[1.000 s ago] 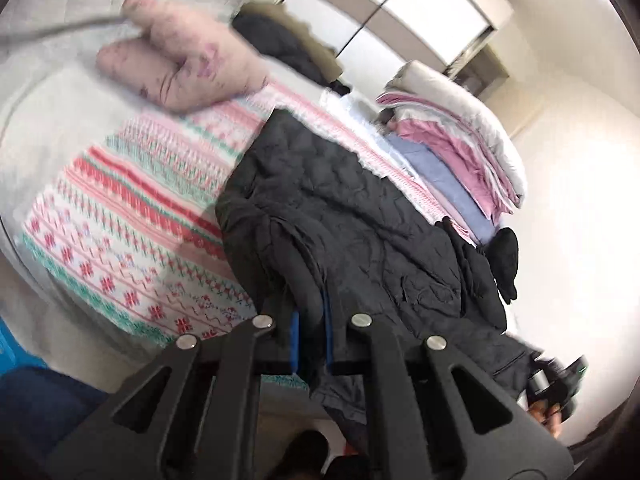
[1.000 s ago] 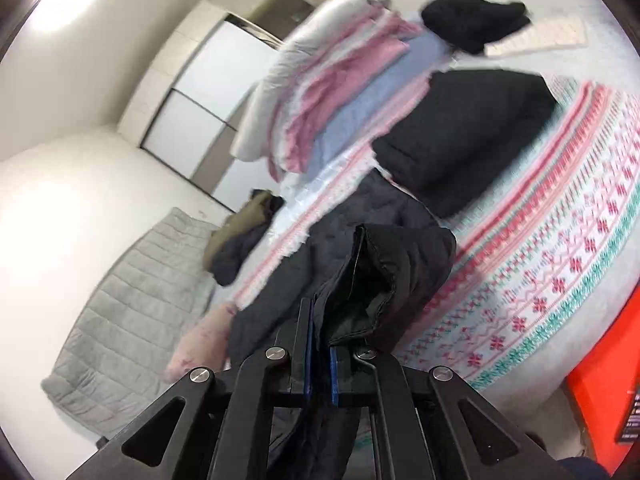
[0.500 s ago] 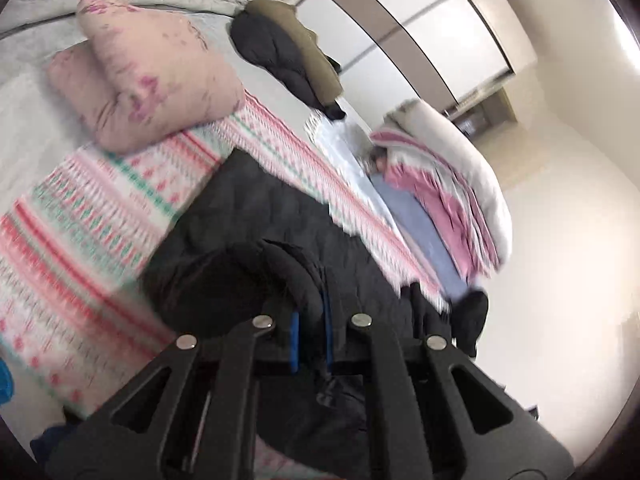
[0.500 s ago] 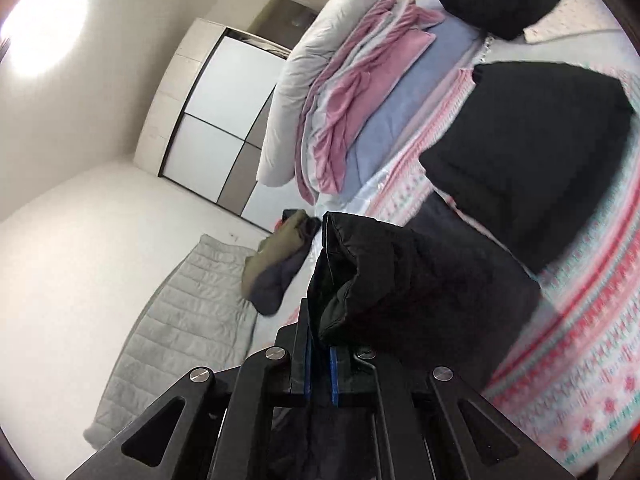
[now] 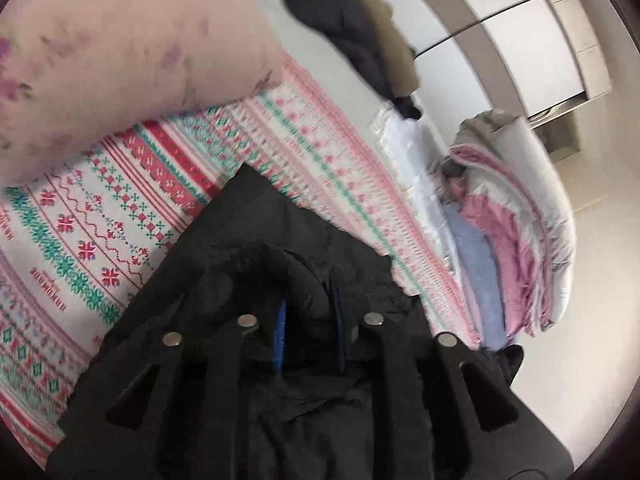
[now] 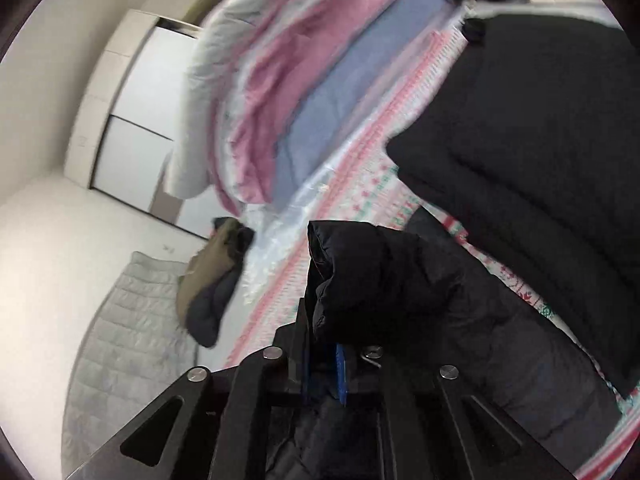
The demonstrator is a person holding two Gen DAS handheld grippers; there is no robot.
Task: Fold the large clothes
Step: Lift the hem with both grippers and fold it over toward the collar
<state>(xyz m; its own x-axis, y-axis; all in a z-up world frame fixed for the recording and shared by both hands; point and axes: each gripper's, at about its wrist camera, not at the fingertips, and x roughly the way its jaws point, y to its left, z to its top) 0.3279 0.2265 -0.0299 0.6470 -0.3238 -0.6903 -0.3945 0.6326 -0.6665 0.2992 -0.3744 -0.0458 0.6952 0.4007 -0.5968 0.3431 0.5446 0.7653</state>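
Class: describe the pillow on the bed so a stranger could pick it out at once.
Find the bed's patterned blanket with red and green motifs. At its far end, beyond the black jacket, lies the pillow. It alone is plump and pale pink with small purple flowers.

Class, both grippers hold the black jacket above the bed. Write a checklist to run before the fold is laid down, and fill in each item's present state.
1. Left gripper shut on the black jacket: ok.
2. Right gripper shut on the jacket: ok, cloth bunches above its fingers.
3. Lower part of the jacket lying on the patterned blanket: ok.
4. Pink pillow apart from the jacket: ok, blanket shows between them.
5. Second dark garment out of the fold's path: cannot tell, it lies close.
6. Held edges aligned: cannot tell, the views are blurred.
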